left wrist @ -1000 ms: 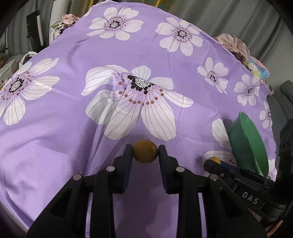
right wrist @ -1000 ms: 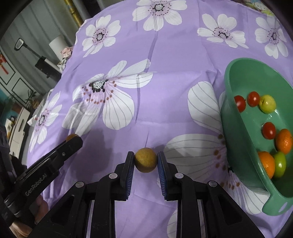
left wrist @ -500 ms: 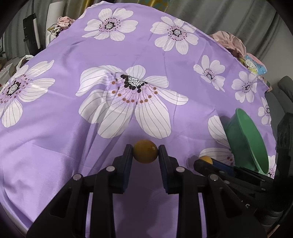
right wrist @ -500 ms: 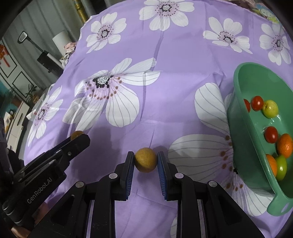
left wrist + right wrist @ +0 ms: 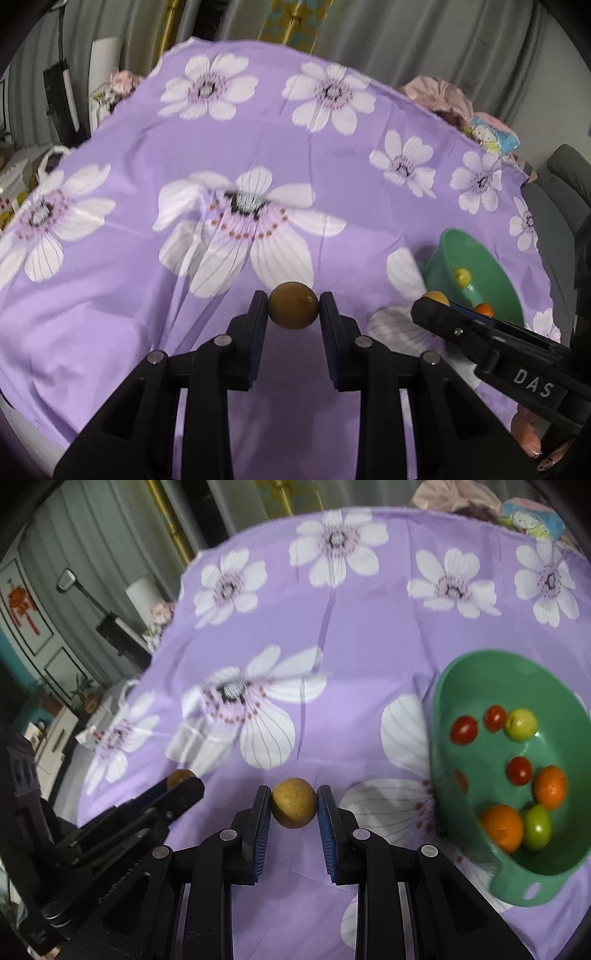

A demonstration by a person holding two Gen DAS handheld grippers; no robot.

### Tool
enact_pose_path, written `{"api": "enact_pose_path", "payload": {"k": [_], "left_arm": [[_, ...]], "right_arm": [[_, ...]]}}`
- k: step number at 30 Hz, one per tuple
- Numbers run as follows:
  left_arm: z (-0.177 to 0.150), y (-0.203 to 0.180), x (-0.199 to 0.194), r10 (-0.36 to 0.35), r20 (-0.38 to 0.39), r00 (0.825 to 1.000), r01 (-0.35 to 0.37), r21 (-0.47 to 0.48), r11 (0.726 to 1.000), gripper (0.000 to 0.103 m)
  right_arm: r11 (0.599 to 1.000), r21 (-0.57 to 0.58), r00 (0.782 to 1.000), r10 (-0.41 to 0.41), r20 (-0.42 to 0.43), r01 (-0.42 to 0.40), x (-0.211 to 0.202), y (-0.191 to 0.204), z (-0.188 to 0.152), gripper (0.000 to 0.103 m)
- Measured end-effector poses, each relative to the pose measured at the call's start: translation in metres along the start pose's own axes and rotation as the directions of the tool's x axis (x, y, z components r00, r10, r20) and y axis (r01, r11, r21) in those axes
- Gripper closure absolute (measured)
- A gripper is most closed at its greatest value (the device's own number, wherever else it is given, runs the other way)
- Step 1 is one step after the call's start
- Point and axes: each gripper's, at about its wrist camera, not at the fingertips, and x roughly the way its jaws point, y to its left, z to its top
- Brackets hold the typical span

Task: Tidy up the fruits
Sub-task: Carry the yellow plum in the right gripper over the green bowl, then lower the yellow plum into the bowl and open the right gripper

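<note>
Your left claw (image 5: 293,309) is clamped shut on a small round brownish-yellow fruit (image 5: 293,305), held above the purple flower-printed cloth on the table (image 5: 110,332), well to the left of the green plastic bowl (image 5: 476,686). Your right claw (image 5: 294,803) pinches a second round tan fruit (image 5: 294,802) just left of that bowl. Inside the bowl lie red cherry tomatoes (image 5: 463,729), oranges (image 5: 502,827) and green fruits (image 5: 521,723).

Both hand-held grippers (image 5: 293,309) (image 5: 294,808) have lifted their brown fruits off the cloth (image 5: 332,155).
</note>
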Motion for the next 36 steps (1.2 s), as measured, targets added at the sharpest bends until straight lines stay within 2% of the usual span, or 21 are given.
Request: {"api": "enact_pose_path", "payload": {"k": [7, 12, 17, 21, 24, 36], "left_arm": [[0.018, -0.038, -0.024, -0.035, 0.064, 0.997, 0.031, 0.062, 0.998, 0.075], [0.028, -0.077, -0.028, -0.087, 0.086, 0.992, 0.077, 0.114, 0.991, 0.075], [0.033, -0.114, -0.024, -0.146, 0.075, 0.986, 0.132, 0.167, 0.977, 0.075], [0.033, -0.146, -0.016, -0.184, 0.048, 0.982, 0.17, 0.211, 0.963, 0.075], [0.032, -0.163, -0.006, -0.192, 0.016, 0.981, 0.183, 0.235, 0.955, 0.075], [0.028, -0.191, 0.049, -0.19, -0.14, 0.972, 0.222, 0.261, 0.939, 0.075]], "right_arm": [[0.998, 0.032, 0.987, 0.043, 0.155, -0.049, -0.057, -0.019, 0.009, 0.076], [0.997, 0.08, 0.962, -0.026, 0.27, 0.005, -0.093, -0.043, 0.011, 0.076], [0.987, 0.158, 0.944, -0.06, 0.326, 0.008, -0.113, -0.075, 0.012, 0.076], [0.976, 0.214, 0.938, -0.107, 0.33, 0.036, -0.118, -0.096, 0.012, 0.076], [0.97, 0.241, 0.943, -0.111, 0.315, 0.034, -0.116, -0.11, 0.01, 0.076], [0.935, 0.349, 0.966, -0.147, 0.212, 0.066, -0.088, -0.156, 0.009, 0.076]]}}
